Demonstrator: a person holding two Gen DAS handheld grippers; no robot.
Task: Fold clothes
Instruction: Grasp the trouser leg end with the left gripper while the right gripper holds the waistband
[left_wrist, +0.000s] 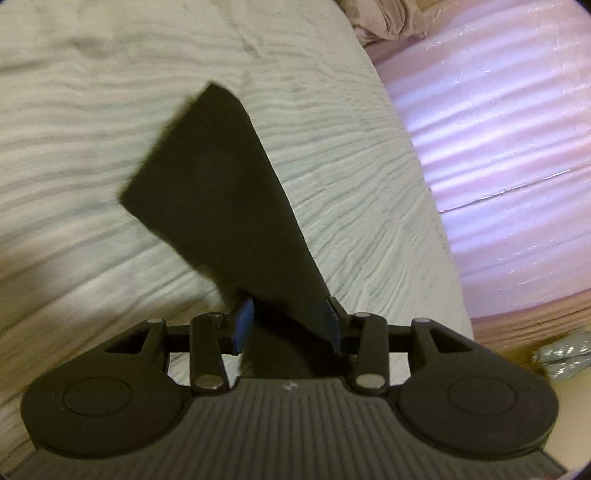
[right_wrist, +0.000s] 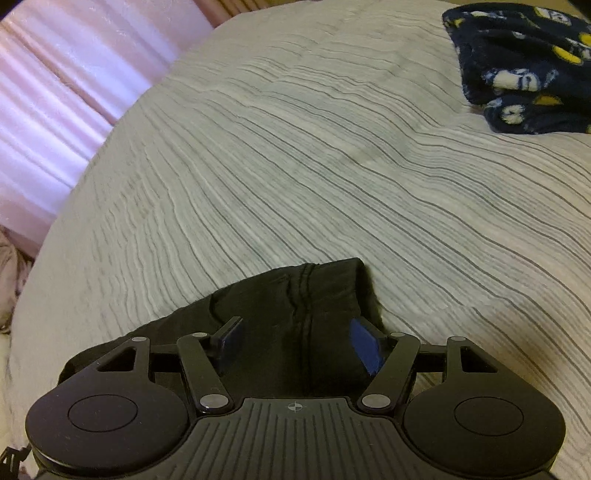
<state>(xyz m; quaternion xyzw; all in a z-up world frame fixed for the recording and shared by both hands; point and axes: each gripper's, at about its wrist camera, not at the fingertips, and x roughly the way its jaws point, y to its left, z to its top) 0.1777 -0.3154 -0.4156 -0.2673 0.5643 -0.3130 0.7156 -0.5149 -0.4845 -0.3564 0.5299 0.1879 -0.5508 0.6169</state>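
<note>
Your left gripper (left_wrist: 288, 325) has its blue-padded fingers (left_wrist: 243, 325) set apart, with a black garment (left_wrist: 218, 199) running between them. The cloth stretches out far from the jaws as a flat, dark panel, lifted over the bedspread. Whether the pads actually pinch it you cannot tell from this view; the right pad touches the cloth edge, the left stands just beside it.

Your right gripper (right_wrist: 299, 343) is spread wide. The black garment (right_wrist: 295, 306) lies bunched between and under its fingers, a stitched seam running down the middle. Neither pad (right_wrist: 365, 347) presses the cloth; it rests loose on the bed.

Bedspread (right_wrist: 332, 166): pale, ribbed with thin grey lines, covering most of both views. The garment sits at its near edge in the right wrist view.

Far right on the bed, well apart from the garment: a navy fleece blanket (right_wrist: 524, 66) with white and yellow figures, crumpled.

Left of the bed in the right wrist view, pink sheeting (right_wrist: 55, 96), glossy and creased. In the left wrist view, it lies right of the bed (left_wrist: 498, 129).
</note>
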